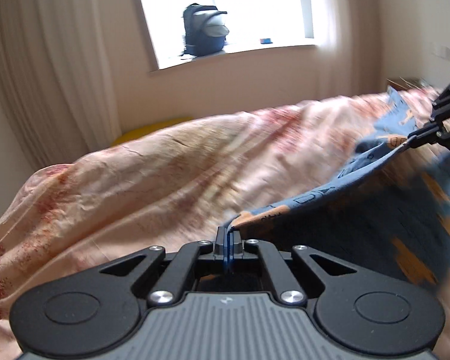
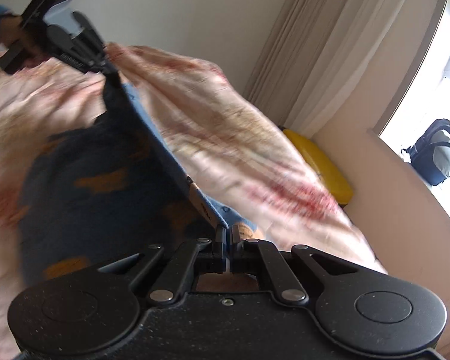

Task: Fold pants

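Home bedroom: bed w/ floral quilt, curtain, window.

Black gripper linkages, silver screws, ribbed grey housing.

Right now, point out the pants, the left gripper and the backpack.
pants (image 1: 330, 193): left wrist view, taut blue edge between the grippers.
left gripper (image 1: 228, 235): left wrist view, closed fingertips pinching the fabric corner.
backpack (image 1: 205, 31): left wrist view, its front, on the windowsill.
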